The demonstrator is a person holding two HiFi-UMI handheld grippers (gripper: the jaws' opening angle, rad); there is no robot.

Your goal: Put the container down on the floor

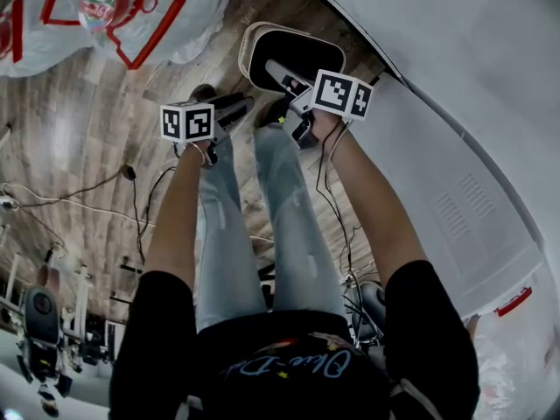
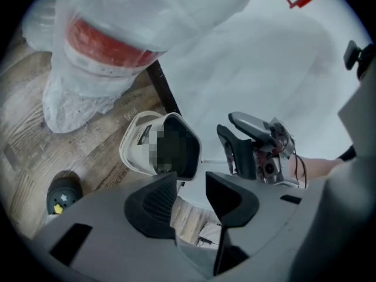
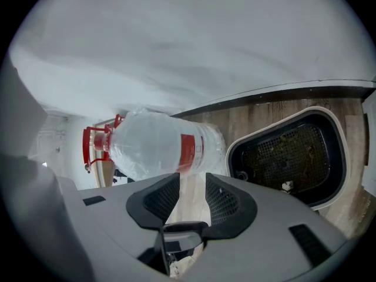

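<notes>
The container (image 1: 293,52) is a cream tub with a black mesh-lined inside, and it rests on the wooden floor by the white wall. My right gripper (image 1: 289,90) hovers at its near rim, jaws open with nothing between them. In the right gripper view the container (image 3: 291,157) lies to the right of the open jaws (image 3: 192,195), apart from them. My left gripper (image 1: 232,110) is to the left of the container and also open and empty. The left gripper view shows the container (image 2: 138,148) ahead, beyond the open jaws (image 2: 191,198), with the right gripper (image 2: 252,148) beside it.
Big water bottles wrapped in clear plastic with red handles (image 1: 122,11) lie on the floor at the far left. A white wall panel (image 1: 455,103) runs along the right. The person's legs in jeans (image 1: 262,226) stand below the grippers, a dark shoe (image 2: 63,194) near the container. Cables (image 1: 105,204) trail at left.
</notes>
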